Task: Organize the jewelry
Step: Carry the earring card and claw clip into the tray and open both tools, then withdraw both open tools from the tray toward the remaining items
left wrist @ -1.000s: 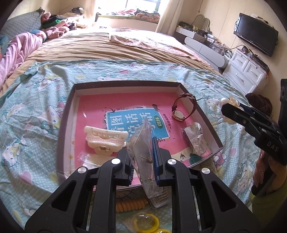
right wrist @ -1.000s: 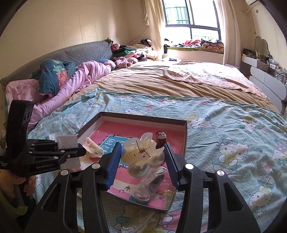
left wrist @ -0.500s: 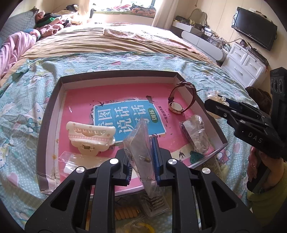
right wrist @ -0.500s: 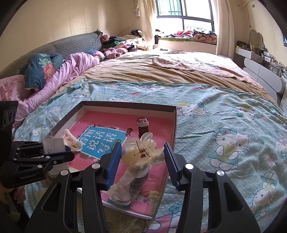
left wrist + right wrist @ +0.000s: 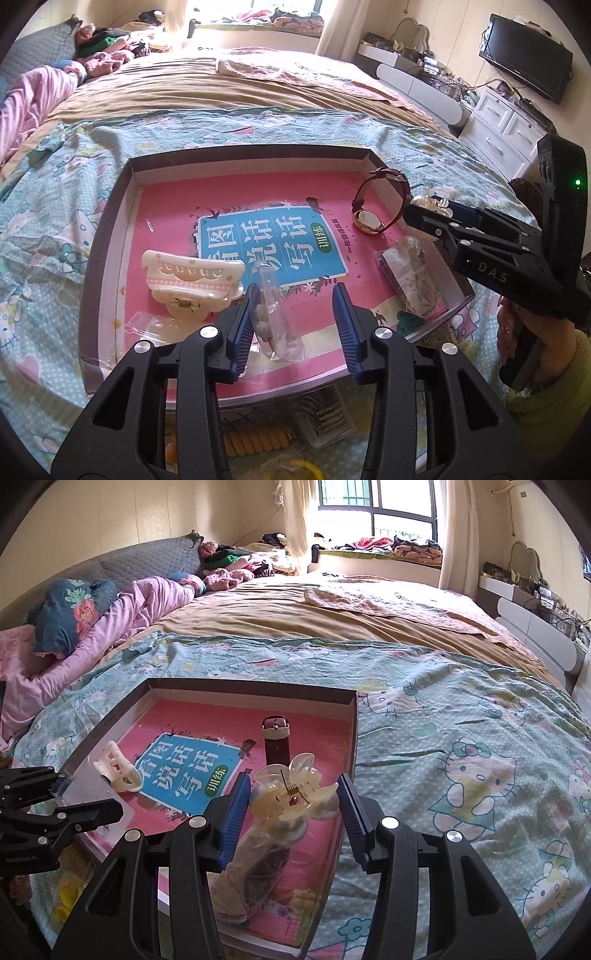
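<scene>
A shallow box with a pink book cover as its floor lies on the bed. My left gripper is open over its near edge; a small clear bag of earrings stands loose between the fingers, leaning on the left one. My right gripper holds a translucent flower hair claw over the box's right side; it also shows in the left wrist view. In the box lie a cream hair claw, a brown-strap watch and a bagged dark item.
Loose items lie on the quilt in front of the box: a yellow ring, an orange coil tie and a bag of beads. A flat clear bag lies in the box's near left corner. White drawers stand right.
My left gripper has opened and let go of the clear bag, which now sits in the box. My right gripper has moved forward over the box's right side with the flower claw.
</scene>
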